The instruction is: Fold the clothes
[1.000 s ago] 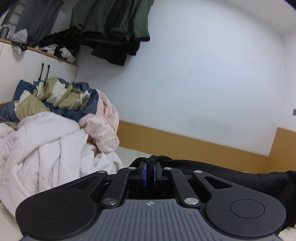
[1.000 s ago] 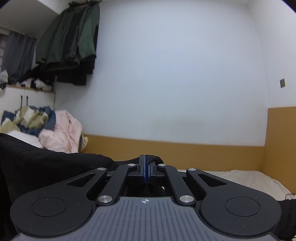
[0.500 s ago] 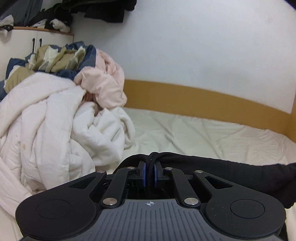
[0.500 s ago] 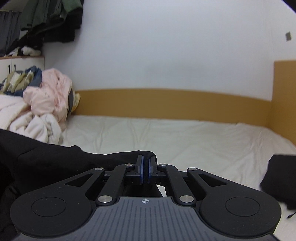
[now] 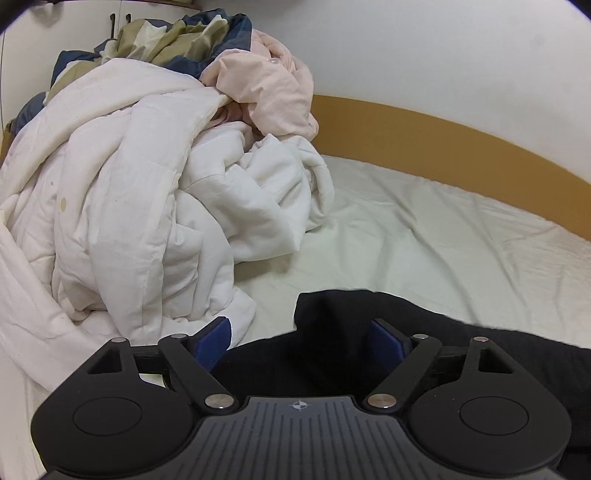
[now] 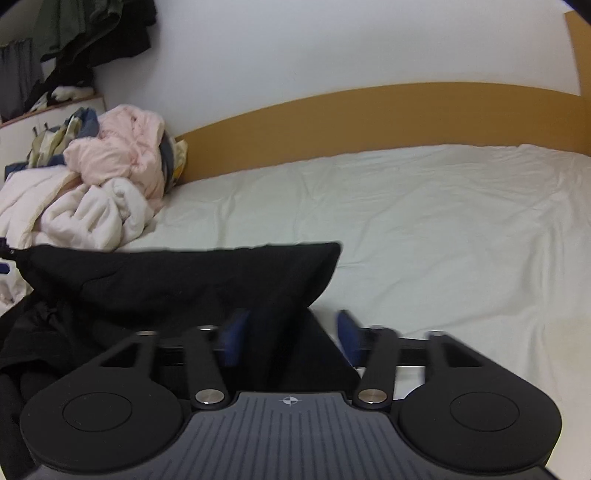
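White duvet (image 5: 122,206), pink bedding (image 5: 266,85), pale bedsheet (image 6: 424,221), orange wall panel (image 6: 369,110), hanging coats (image 6: 92,29).

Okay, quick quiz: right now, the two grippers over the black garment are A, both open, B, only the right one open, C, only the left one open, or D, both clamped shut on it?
A: the left gripper and the right gripper both show blue pads spread wide apart, with the black garment lying loose between them.

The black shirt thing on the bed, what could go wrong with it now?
Both grippers are open, so nothing holds the black garment. Its far edge stands up rather than lying flat and may flop into a crooked fold. The left gripper sits close to the white duvet, so its next pinch might catch that instead.
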A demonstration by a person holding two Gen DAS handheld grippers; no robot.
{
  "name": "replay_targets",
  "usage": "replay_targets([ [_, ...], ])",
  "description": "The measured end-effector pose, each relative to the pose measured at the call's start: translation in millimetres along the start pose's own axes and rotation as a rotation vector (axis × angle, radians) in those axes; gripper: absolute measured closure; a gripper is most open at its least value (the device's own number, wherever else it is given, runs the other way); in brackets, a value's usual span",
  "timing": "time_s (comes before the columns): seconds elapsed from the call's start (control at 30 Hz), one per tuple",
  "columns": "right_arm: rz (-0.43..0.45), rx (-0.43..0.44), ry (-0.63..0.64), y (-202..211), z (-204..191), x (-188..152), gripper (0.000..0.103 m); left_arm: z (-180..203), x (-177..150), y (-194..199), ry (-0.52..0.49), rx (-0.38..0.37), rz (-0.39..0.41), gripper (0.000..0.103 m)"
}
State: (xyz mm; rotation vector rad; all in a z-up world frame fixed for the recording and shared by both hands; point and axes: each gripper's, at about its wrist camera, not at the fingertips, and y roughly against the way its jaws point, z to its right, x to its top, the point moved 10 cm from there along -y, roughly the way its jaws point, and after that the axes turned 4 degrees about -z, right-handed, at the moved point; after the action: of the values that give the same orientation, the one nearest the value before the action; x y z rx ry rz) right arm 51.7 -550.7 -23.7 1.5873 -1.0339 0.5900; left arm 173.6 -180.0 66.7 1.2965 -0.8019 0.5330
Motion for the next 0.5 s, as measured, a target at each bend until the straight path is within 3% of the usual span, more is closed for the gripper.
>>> replay_targets([
  [0.13, 0.018, 0.031, -0.084, 15.9, 7.0, -6.9, 0.036, 35.4, -2.4, 15.1, -0.081, -0.11, 0.006, 0.021],
  [0.33, 0.079, 0.073, -0.162, 33.7, 20.7, -30.9, 0.025, 140.7, -45.5, 25.1, -0.256, -0.34, -0.129, 0.018],
  [0.4, 0.1, 0.087, -0.189, 39.7, 25.4, -38.8, 0.025, 181.0, -63.1, 29.9, -0.374, -0.348, -0.125, 0.018],
  [0.5, 0.129, 0.111, -0.231, 48.7, 32.4, -51.0, 0.025, 242.7, -89.9, 38.4, -0.692, -0.362, -0.067, 0.019],
])
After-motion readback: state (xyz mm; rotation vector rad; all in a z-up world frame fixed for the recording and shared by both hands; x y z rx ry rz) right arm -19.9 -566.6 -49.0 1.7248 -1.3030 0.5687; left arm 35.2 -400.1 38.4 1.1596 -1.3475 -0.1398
